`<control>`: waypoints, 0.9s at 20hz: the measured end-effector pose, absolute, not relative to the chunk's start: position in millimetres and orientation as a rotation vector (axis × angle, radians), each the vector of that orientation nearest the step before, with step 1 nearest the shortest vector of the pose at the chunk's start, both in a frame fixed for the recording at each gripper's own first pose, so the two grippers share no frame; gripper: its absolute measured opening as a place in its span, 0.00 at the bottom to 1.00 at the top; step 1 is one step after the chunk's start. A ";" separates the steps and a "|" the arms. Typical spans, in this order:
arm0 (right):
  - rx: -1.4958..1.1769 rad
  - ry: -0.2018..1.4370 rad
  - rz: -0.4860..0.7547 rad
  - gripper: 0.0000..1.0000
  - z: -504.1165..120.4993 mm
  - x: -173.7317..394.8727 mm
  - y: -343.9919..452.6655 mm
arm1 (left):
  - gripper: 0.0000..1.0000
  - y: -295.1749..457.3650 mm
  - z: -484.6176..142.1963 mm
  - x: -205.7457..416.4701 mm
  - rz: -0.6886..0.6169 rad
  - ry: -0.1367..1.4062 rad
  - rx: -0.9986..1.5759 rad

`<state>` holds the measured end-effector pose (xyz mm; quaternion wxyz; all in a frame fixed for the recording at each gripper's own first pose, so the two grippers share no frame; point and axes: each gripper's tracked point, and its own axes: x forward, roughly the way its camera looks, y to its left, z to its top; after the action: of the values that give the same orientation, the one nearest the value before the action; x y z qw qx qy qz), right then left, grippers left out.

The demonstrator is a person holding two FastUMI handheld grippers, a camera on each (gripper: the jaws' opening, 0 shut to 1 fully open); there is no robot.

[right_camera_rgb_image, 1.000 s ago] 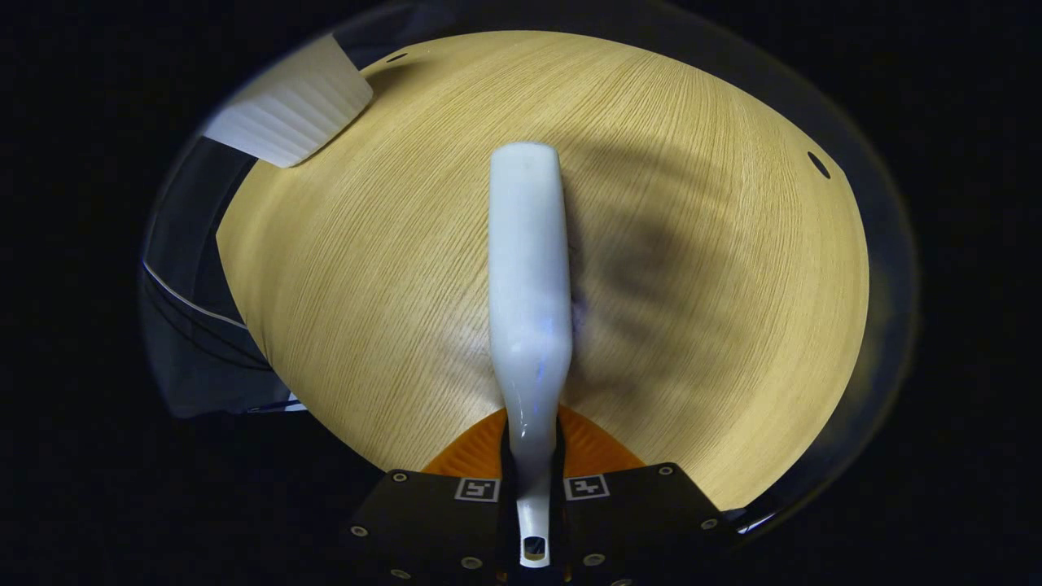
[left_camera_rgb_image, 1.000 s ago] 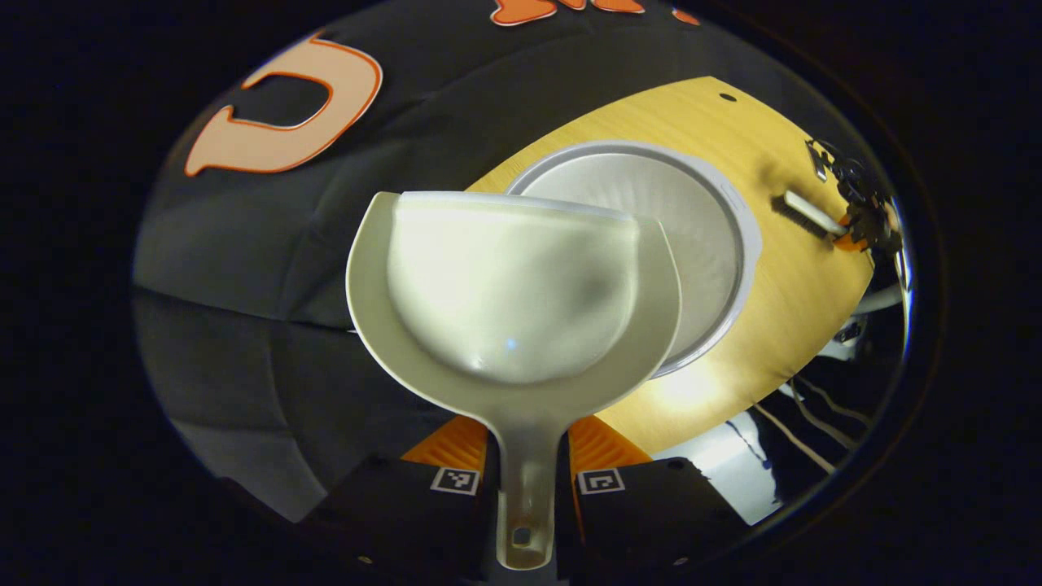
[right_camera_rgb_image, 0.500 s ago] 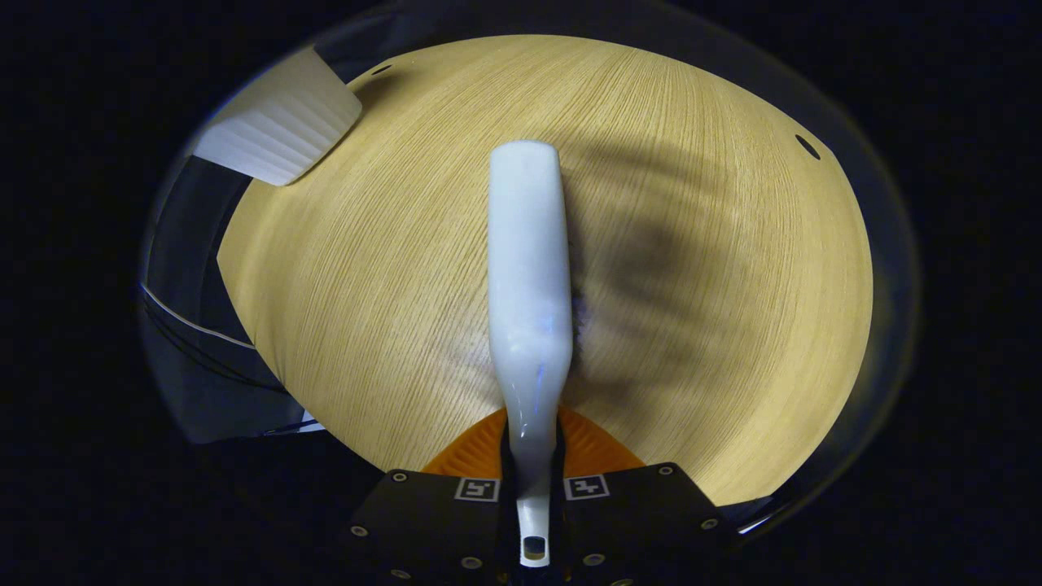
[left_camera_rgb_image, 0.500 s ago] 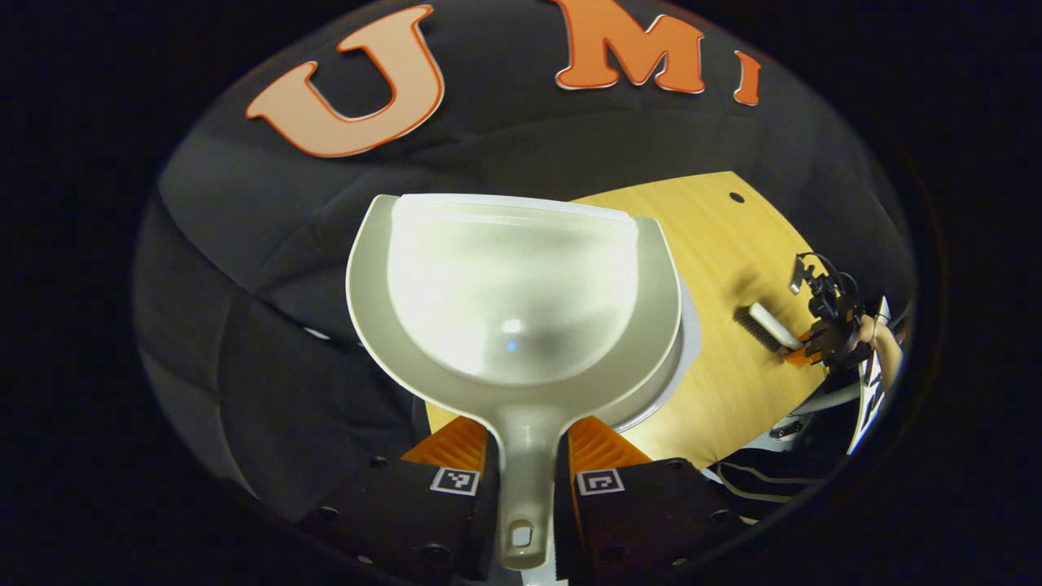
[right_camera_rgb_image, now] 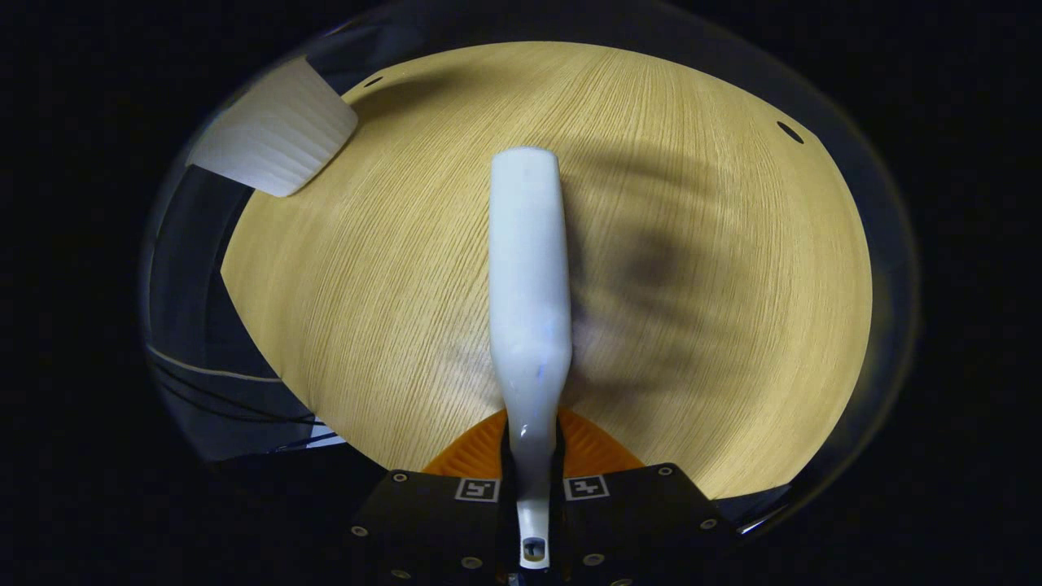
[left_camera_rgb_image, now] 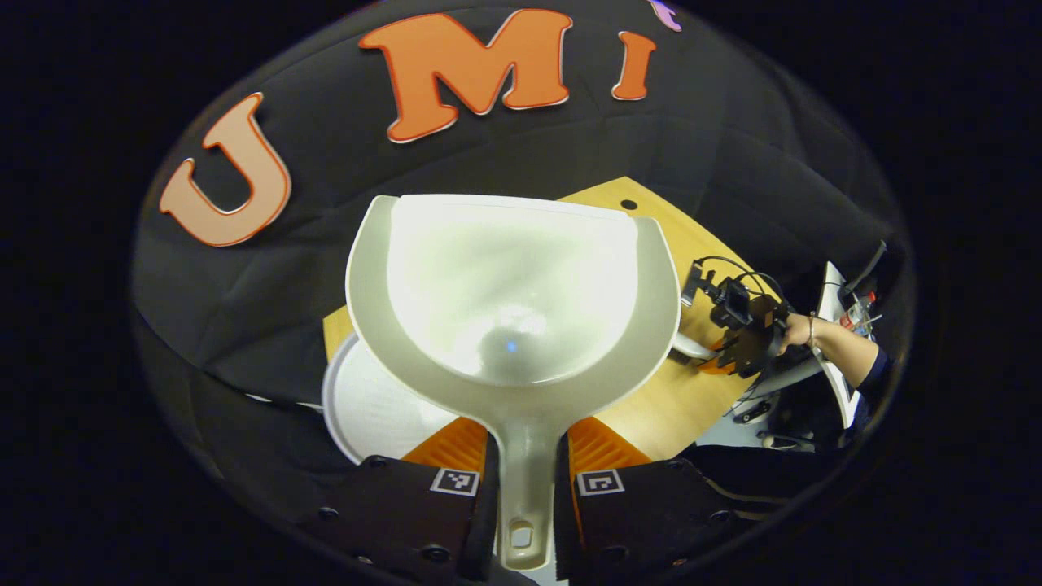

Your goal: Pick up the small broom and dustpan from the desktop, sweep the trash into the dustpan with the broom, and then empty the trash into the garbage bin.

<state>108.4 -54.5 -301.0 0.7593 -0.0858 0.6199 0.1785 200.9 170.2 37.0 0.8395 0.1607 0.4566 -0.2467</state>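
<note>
In the left gripper view my left gripper [left_camera_rgb_image: 527,448] is shut on the handle of the white dustpan [left_camera_rgb_image: 513,293], whose scoop looks bare and stands in front of the booth wall. Below it, at the lower left, lies the white round garbage bin [left_camera_rgb_image: 366,407]. Farther right my right gripper [left_camera_rgb_image: 737,334] and a person's hand [left_camera_rgb_image: 802,330] hover over the wooden desktop [left_camera_rgb_image: 676,399]. In the right gripper view my right gripper [right_camera_rgb_image: 531,443] is shut on the white broom [right_camera_rgb_image: 527,268], seen from its back above the desktop [right_camera_rgb_image: 391,268]; the bristles are hidden.
A ribbed white bin wall [right_camera_rgb_image: 273,142] stands at the desktop's far left corner in the right gripper view. Small dark holes [right_camera_rgb_image: 790,132] mark the desktop near its edge. Cables [right_camera_rgb_image: 212,374] hang beyond the left edge. Shadows fall across the wood beside the broom.
The dustpan has swung away from above the bin: the bin has slid from behind the scoop to its lower left, and more wall shows. The broom has barely shifted over the desktop.
</note>
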 end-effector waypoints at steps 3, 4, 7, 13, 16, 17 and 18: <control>-0.152 1.341 0.388 0.14 -300.4 102.2 -56.7 | 0.29 140.9 -0.2 196.2 -0.559 1.011 0.278; -0.142 1.338 0.382 0.14 -301.2 101.2 -55.5 | 0.29 136.7 -14.5 196.7 -0.560 1.034 0.257; -0.091 1.330 0.348 0.14 -299.9 103.6 -55.7 | 0.30 130.1 -62.0 203.0 -0.496 1.077 0.181; -0.002 1.282 0.201 0.14 -292.9 115.5 -53.9 | 0.30 120.6 -179.1 186.0 -0.377 1.182 0.018; 0.019 1.255 0.134 0.14 -294.6 114.2 -55.7 | 0.30 128.0 -236.3 182.5 -0.277 1.234 -0.020; 0.020 1.253 0.117 0.14 -295.8 115.5 -55.9 | 0.29 132.6 -250.6 180.8 -0.255 1.247 -0.027; 0.016 1.253 0.107 0.14 -295.4 114.7 -55.8 | 0.29 137.7 -262.6 179.5 -0.241 1.256 -0.036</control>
<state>114.7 -55.8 -295.4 0.8087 0.0077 0.5860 0.0500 179.5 137.7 -262.6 0.8023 -0.0167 0.5860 -0.1125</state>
